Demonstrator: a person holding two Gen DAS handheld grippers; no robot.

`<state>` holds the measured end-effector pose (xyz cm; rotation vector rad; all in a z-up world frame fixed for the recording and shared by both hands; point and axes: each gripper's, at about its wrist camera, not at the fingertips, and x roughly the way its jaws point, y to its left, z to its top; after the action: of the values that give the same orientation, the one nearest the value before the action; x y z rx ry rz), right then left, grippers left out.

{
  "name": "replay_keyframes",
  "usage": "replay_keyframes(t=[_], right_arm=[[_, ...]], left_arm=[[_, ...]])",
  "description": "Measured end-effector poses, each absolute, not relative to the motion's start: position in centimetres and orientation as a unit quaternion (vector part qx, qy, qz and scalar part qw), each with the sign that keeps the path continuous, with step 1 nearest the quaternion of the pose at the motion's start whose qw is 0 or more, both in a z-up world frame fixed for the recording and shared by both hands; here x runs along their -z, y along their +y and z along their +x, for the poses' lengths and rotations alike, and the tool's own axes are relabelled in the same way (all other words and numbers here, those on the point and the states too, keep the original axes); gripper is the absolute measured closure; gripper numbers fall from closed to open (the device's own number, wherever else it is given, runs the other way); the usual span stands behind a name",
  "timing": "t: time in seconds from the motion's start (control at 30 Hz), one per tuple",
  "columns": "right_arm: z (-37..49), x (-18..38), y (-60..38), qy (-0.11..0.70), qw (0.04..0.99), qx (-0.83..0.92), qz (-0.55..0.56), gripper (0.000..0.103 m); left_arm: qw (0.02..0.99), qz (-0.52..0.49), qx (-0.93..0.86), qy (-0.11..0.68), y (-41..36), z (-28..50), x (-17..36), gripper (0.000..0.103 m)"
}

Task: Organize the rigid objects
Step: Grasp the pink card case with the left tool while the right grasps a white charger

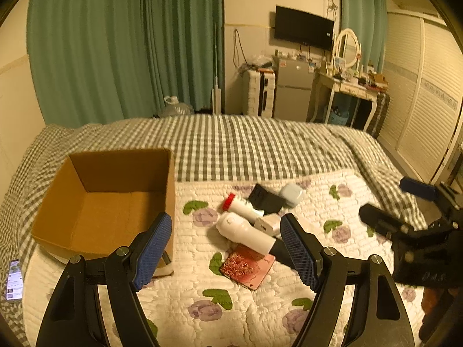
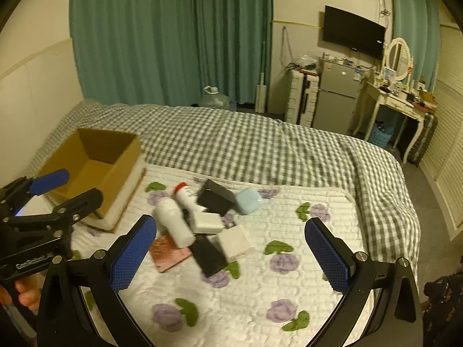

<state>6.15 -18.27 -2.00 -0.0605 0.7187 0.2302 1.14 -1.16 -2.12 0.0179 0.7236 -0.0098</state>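
Note:
An open, empty cardboard box [image 1: 107, 202] [image 2: 95, 162] sits on the bed at the left. Beside it on the floral quilt lies a pile: a white bottle [image 1: 246, 232] [image 2: 173, 221], a white tube with a red cap [image 1: 241, 206] [image 2: 188, 198], a black box [image 1: 267, 201] [image 2: 215, 198], a pale blue case [image 1: 292, 195] [image 2: 249, 201], a white charger [image 1: 269, 225] [image 2: 207, 222], a white block [image 2: 235, 243], a black slab [image 2: 208, 256] and a red patterned card [image 1: 247, 267] [image 2: 169, 251]. My left gripper [image 1: 225, 248] is open and empty above the pile's near side. My right gripper [image 2: 228, 254] is open and empty over the pile.
A phone [image 1: 14, 279] lies on the bed at the far left. The bed has a grey checked cover [image 2: 246, 144]. Beyond it stand green curtains, a small fridge [image 2: 337, 107], a dressing table [image 2: 399, 101] and a wall TV [image 2: 354, 33].

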Motion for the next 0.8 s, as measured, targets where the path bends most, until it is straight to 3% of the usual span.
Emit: replay_keyframes(t=[0.37, 0.63, 0.8], right_arm=[[9.2, 7.9, -19.0, 0.426, 0.893, -0.136, -0.060, 0.000], [11.0, 11.1, -19.4, 0.488, 0.846, -0.167, -0.137, 0.000], [12.4, 12.6, -19.0, 0.505, 0.834, -0.184, -0.120, 0.000]], left_arm=[[0.887, 0.034, 0.050, 0.458, -3.1, 4.9, 12.1, 0.023], [0.857, 0.030, 0.104, 0.504, -3.2, 6.9, 16.9, 0.023], [0.846, 0.035, 0.114, 0.519, -3.0, 8.4, 18.8, 0.022]])
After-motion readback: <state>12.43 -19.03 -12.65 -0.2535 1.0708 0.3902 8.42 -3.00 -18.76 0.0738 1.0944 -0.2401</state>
